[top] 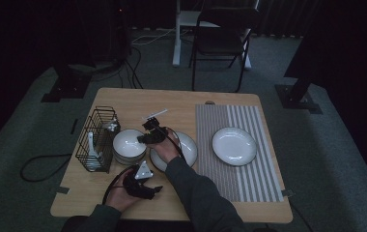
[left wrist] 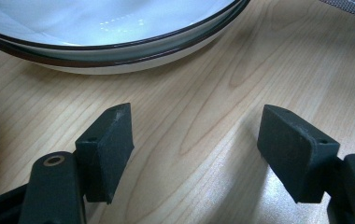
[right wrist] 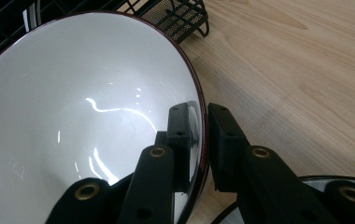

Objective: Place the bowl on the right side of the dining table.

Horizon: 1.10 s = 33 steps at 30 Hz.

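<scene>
A white bowl with a dark rim (top: 127,144) tops a small stack left of the table's middle. My right gripper (top: 145,137) is shut on its rim: in the right gripper view one jaw is inside the bowl (right wrist: 87,116) and the other outside, the gripper (right wrist: 202,116) pinching the rim between them. My left gripper (top: 155,189) rests near the table's front edge, open with nothing in it. The left gripper view has it (left wrist: 194,130) above bare wood, facing stacked white plates (left wrist: 119,28).
A black wire basket (top: 97,140) holding utensils stands left of the bowls. The stacked plates (top: 189,151) lie right of the bowls. A striped placemat (top: 268,164) at the right carries one white plate (top: 234,146). A chair (top: 220,38) stands beyond the table.
</scene>
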Each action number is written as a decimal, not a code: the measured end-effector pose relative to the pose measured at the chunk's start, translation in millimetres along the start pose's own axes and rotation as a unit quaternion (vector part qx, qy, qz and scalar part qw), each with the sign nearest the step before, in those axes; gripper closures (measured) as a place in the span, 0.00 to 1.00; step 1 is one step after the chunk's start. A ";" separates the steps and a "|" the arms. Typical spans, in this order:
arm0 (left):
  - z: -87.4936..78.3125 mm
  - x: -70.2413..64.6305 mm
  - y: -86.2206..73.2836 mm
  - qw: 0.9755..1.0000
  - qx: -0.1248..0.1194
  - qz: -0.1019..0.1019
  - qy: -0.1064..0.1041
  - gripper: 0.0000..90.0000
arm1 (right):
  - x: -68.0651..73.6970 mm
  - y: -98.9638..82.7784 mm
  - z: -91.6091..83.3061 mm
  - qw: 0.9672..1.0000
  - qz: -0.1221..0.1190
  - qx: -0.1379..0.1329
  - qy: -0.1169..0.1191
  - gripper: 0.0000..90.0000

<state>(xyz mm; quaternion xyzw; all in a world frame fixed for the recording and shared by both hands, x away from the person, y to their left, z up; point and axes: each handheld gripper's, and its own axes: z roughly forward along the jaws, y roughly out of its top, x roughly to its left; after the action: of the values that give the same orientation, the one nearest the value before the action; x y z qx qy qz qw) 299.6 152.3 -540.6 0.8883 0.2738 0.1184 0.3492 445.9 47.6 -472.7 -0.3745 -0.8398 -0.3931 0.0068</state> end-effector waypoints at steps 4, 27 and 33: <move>0.0 0.0 0.0 1.000 0.000 0.000 0.000 0.31 | 0.5 -0.5 -0.4 1.000 0.003 -0.002 -0.002 0.90; -0.2 0.2 0.0 1.000 0.001 0.002 0.000 0.31 | -15.7 -5.2 -9.0 0.994 0.083 -0.039 0.054 0.91; 0.0 0.0 -0.1 1.000 0.000 0.000 0.000 0.31 | -18.0 -3.9 -16.9 0.992 0.090 -0.051 0.068 0.91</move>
<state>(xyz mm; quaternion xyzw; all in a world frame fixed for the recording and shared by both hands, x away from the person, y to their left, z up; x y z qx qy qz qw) 299.6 152.3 -540.6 0.8882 0.2738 0.1186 0.3494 451.6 23.5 -469.1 -0.4212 -0.7790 -0.4575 0.0801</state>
